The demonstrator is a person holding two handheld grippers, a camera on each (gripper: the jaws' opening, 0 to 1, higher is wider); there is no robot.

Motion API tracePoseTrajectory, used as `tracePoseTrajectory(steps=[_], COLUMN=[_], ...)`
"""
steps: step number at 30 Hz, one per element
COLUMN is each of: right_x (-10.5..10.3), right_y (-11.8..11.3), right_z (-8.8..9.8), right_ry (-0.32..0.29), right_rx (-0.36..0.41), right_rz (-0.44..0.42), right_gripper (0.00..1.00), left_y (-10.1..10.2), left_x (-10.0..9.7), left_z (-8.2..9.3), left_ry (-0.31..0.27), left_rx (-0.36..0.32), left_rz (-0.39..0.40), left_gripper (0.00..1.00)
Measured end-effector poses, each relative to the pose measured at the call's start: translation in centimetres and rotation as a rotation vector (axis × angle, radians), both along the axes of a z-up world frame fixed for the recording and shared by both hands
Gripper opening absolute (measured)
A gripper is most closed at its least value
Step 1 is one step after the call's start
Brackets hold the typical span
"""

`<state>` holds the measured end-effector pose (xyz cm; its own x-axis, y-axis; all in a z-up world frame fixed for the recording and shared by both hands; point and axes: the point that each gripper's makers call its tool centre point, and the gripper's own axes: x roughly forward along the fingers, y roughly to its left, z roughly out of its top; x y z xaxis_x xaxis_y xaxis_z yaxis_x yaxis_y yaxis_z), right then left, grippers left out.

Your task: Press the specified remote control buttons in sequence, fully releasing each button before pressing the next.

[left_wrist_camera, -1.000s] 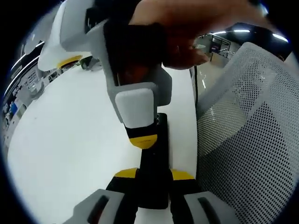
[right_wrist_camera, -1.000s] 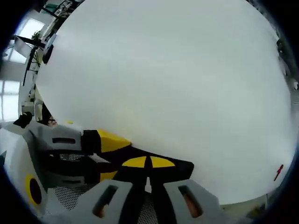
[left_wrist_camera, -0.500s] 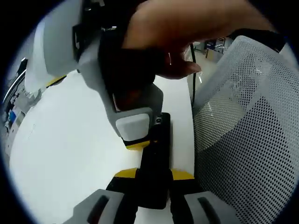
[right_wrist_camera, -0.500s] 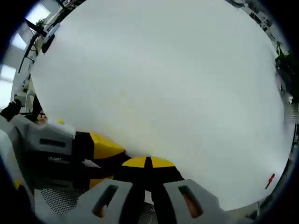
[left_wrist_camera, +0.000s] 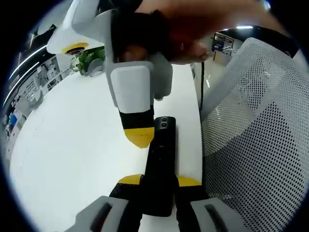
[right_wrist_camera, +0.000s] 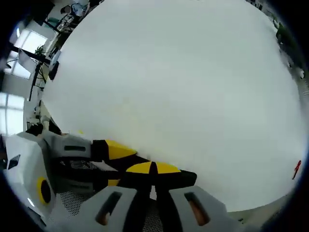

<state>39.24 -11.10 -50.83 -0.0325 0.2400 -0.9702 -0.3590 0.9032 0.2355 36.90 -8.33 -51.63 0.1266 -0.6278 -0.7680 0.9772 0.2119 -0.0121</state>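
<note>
**A:** What was nearest in the left gripper view?

**B:** The left gripper [left_wrist_camera: 159, 181], rising from six o'clock, its yellow-tipped jaws clenched on the near end of the black remote control [left_wrist_camera: 161, 164]. The remote ran from there toward twelve o'clock, lying on the white table [left_wrist_camera: 72, 145].

**A:** And beyond that?

**B:** The right gripper [left_wrist_camera: 139, 137] came down from twelve o'clock, held by a person's hand [left_wrist_camera: 193, 29]. Its yellow tip sat by the remote's far end, at its nine o'clock edge. Whether it touched the remote I could not tell. A white mesh chair back [left_wrist_camera: 256, 135] stood at three o'clock, and a green plant [left_wrist_camera: 89, 60] showed far off toward eleven o'clock.

**A:** The right gripper view?

**B:** The right gripper's [right_wrist_camera: 153, 169] own jaws rose from six o'clock, their yellow tips pressed together with nothing visible between them. The dark remote [right_wrist_camera: 181, 178] lay just behind the tips, stretching toward four o'clock. The left gripper [right_wrist_camera: 113, 150] entered from eight o'clock, grey body with a yellow tip at the remote. Farther on, the table [right_wrist_camera: 183, 87] spread wide, with a small red mark [right_wrist_camera: 296, 170] at four o'clock.
</note>
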Motion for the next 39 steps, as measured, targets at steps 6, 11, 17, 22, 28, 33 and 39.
tracePoseTrajectory(steps=[6,11,17,22,28,33,39], right_x=[-0.8,-1.7,-1.8,-2.0,-1.7,-1.3,-1.5], right_y=[-0.5,-0.2,-0.5,-0.2,-0.4,-0.4,-0.4], right_z=[0.5,0.7,0.0,-0.1,-0.1,-0.4,-0.7], right_ry=[-0.009,0.009,0.024,0.017,-0.006,0.000,0.022], right_rx=[-0.007,0.015,0.013,0.027,0.014,0.012,-0.012], right_rz=[0.011,-0.006,-0.025,-0.047,-0.027,-0.029,-0.002], right_gripper=[0.00,0.00,0.00,0.00,0.00,0.00,0.00], left_y=[-0.2,-0.4,-0.4,-0.5,-0.5,-0.5,-0.5], left_x=[0.2,0.2,0.2,0.2,0.2,0.2,0.2], left_z=[0.1,0.1,0.1,0.1,0.1,0.1,0.1], left_ry=[-0.005,-0.007,-0.007,-0.010,-0.011,-0.012,-0.013], left_rx=[-0.009,-0.017,-0.020,-0.022,-0.023,-0.026,-0.024], left_rz=[0.008,0.018,0.022,0.025,0.026,0.031,0.026], left_gripper=[0.25,0.25,0.25,0.25,0.25,0.25,0.25])
